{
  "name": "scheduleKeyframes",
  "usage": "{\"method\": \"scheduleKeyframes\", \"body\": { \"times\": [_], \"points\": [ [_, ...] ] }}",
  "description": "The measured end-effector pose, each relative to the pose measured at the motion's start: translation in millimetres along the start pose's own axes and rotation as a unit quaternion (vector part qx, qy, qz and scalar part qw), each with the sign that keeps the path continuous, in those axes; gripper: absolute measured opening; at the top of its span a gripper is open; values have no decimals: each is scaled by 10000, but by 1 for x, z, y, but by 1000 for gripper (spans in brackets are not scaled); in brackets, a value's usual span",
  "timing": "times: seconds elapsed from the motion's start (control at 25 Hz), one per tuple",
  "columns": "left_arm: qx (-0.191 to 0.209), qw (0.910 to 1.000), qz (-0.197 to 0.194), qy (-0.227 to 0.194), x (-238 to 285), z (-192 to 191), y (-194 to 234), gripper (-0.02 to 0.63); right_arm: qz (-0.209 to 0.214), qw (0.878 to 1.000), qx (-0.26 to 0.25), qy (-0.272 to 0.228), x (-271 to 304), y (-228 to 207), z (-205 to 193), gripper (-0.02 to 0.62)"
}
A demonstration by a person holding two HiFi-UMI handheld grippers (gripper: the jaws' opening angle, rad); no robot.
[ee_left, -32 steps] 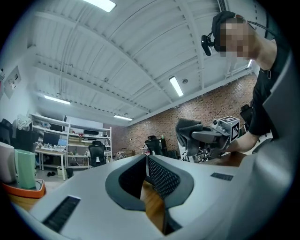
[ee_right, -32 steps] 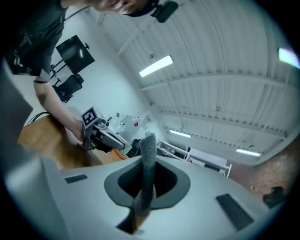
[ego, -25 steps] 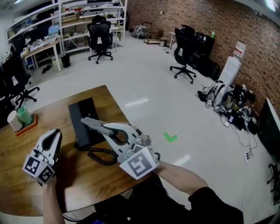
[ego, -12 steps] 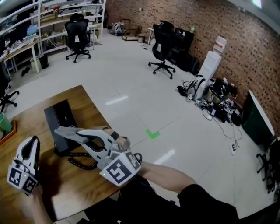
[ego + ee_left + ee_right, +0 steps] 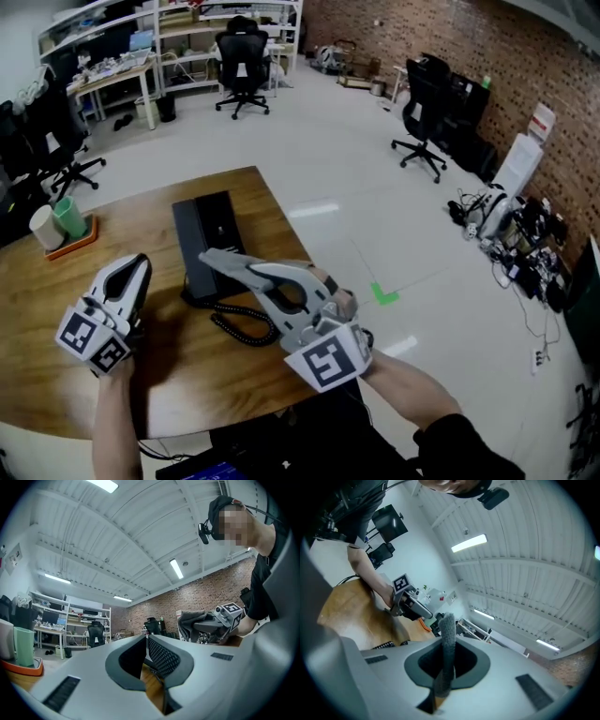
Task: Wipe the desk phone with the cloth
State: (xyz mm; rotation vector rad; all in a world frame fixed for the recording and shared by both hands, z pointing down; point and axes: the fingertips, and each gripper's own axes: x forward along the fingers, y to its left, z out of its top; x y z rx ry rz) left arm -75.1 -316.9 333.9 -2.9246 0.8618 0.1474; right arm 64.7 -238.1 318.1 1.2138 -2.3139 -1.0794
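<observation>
You are tipping the right gripper (image 5: 215, 258), pinching the cloth (image 5: 448, 637), closer over the phone (image 5: 208, 223) while the left gripper (image 5: 134, 269) is waiting, pressed together and empty.

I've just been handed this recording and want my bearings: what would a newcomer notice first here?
The right gripper, shut on a grey cloth, reaches over the black desk phone on the wooden desk. The left gripper hangs empty over the desk to the phone's left. A coiled cord lies just in front of the phone.
</observation>
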Motion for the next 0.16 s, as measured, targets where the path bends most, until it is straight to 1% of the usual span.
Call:
{"method": "scheduleKeyframes", "body": {
  "times": [0.16],
  "points": [
    [-262, 9977, -558, -289, 47, -13, -11, 3, -249, 9972, -379, 592, -25, -13, -24, 23]
  ]
}}
